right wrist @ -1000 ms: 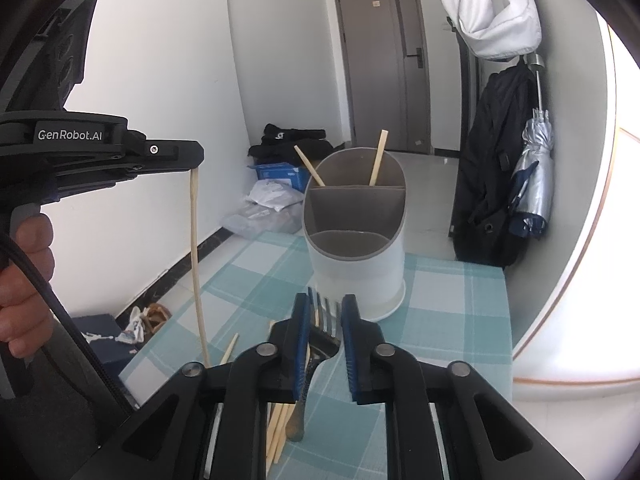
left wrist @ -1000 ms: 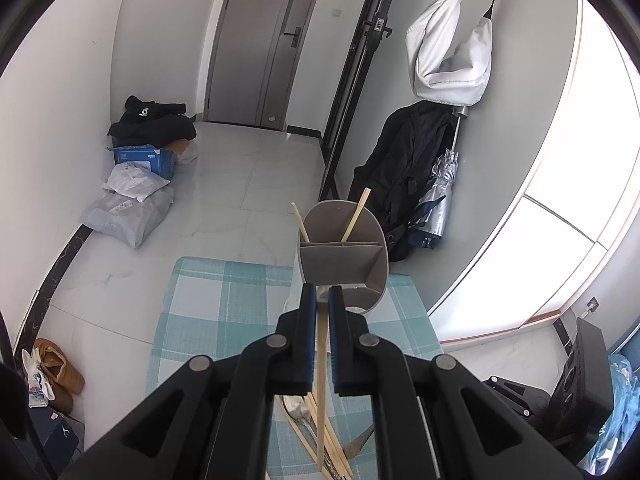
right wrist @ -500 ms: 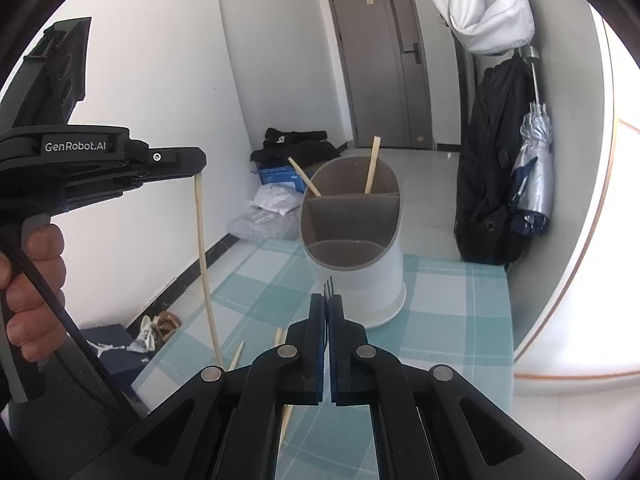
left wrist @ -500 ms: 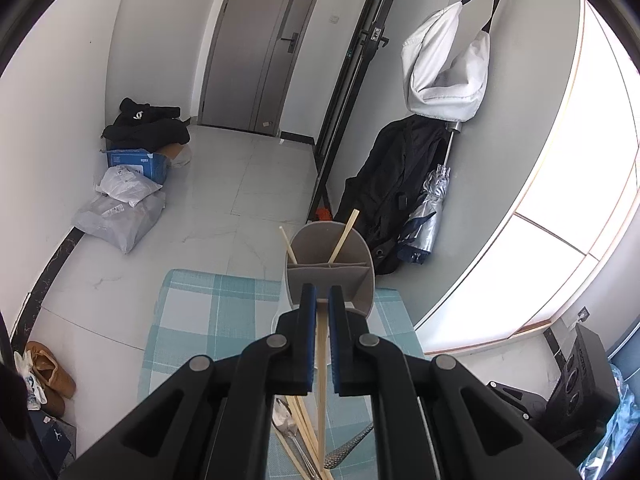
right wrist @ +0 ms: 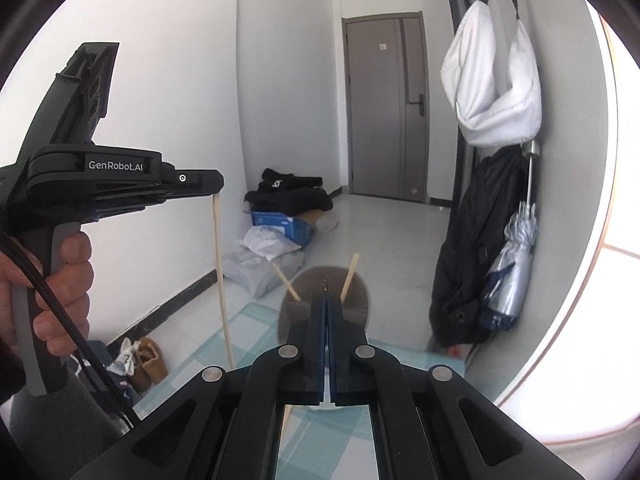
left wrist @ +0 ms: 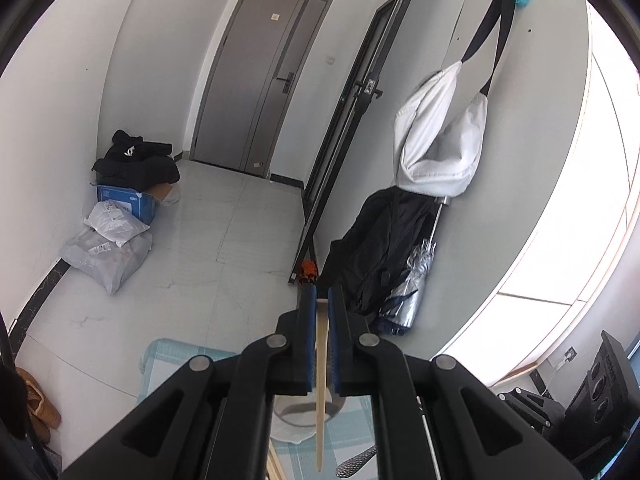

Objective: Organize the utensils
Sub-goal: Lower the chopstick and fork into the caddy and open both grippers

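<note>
My left gripper (left wrist: 322, 300) is shut on a pale wooden chopstick (left wrist: 321, 364), which hangs straight down from its pads. The right wrist view shows that same left gripper (right wrist: 218, 190) from the side, held by a person's hand (right wrist: 60, 280), with the chopstick (right wrist: 222, 280) dangling over the table's left part. My right gripper (right wrist: 326, 300) is shut on a fork, only its tines (right wrist: 326, 281) poking past the pads. Beyond it stands the grey-and-white utensil holder (right wrist: 360, 294) with two chopsticks (right wrist: 349, 276) leaning in its far compartment. Under my left gripper the holder (left wrist: 294, 420) is mostly hidden.
A teal checked cloth (right wrist: 256, 332) covers the table; a metal utensil handle (left wrist: 356, 460) lies on it near the holder. On the floor are bags and a blue box (right wrist: 280, 222) and shoes (right wrist: 148, 360). A black jacket and folded umbrella (right wrist: 516, 264) hang at the right wall.
The right gripper shut on the fork and lifted it. Both grippers rose, so the holder and table sit lower in both views. The chopstick came up with the left gripper.
</note>
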{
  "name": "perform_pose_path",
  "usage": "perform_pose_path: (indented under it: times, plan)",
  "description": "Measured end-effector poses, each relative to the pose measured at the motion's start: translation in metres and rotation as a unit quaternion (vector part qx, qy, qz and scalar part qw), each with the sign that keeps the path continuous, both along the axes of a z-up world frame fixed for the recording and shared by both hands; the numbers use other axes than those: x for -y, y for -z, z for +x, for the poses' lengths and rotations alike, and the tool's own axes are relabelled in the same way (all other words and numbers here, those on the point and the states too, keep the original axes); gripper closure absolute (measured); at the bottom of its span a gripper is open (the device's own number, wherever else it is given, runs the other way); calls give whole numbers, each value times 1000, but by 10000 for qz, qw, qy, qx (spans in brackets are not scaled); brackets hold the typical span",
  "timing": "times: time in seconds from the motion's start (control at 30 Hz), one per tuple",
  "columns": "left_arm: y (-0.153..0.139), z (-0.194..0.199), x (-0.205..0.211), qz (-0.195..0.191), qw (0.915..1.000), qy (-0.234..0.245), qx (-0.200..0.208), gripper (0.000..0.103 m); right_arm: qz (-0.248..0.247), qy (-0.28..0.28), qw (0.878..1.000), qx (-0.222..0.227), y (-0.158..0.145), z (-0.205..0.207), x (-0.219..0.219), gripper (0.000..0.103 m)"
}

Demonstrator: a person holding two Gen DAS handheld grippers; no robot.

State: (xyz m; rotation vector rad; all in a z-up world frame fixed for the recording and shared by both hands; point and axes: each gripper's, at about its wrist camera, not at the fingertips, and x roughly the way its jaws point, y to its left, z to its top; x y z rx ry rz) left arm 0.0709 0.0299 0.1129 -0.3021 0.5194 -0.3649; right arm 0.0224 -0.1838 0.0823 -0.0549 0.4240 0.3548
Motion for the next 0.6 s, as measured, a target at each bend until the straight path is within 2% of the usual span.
perform_pose_path:
  times: [0.1,0.3,0.47,0.6]
  plan:
    - [-14,13,-1,-104,9996,-64,247,100,-79,5,9996,265,-21,15,0,103]
    - [-19,40,3,15,9972,-127,741,100,-307,106,9971,691,-44,54,-4,103]
    - [-4,58,4,56,9961,-172,868,100,-456,301,9947,868,-44,86,-7,103]
    - [10,69,5,161,9958,-142,891,100,-566,424,9938,854,-32,105,-9,103]
